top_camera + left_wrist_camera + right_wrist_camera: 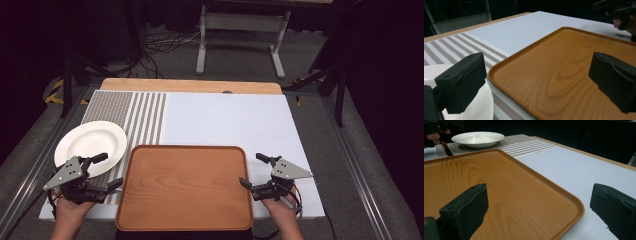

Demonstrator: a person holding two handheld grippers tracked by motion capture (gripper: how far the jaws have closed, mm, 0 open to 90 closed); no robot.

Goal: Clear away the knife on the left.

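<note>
We judge the rectangular wooden tray (185,187), lying flat at the surface's (235,120) near edge, stiff and light but smooth; its raised side rims suit gripping. Both left tongs (106,172) and right tongs (252,171) stand apart, empty, flanking it.

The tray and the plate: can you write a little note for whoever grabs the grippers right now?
Left gripper: open, holding nothing, at the left edge of the wooden tray, beside the white plate.
Right gripper: open, holding nothing, at the tray's right edge.
Things: the tray lies flat and bare at the near middle of the table; the plate sits on the striped mat, left of the tray and not on it.
Done: nothing moved onto the tray yet.
Left: probably pick up the plate or the tray; neither is gripped.
</note>
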